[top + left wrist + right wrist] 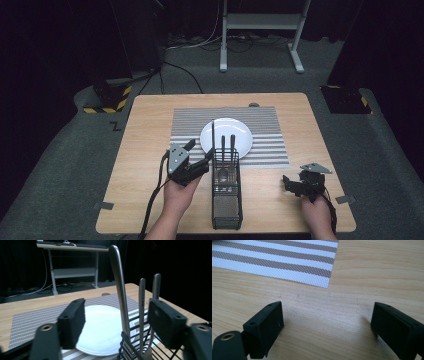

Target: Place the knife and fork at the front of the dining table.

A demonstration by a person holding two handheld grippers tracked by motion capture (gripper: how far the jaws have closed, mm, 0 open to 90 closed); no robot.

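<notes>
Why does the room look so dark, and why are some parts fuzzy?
High view: light falls on the table while the room behind stays black. Left gripper view: the left tongs are blurred up close; the plate and cutlery handles are sharper. Right gripper view: the wood is crisp, with soft shadows beside the right tongs.

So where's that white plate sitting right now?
In the high view the white plate lies mid-table on the striped placemat, just beyond the black wire cutlery basket, whose upright handles overlap its near edge.
</notes>
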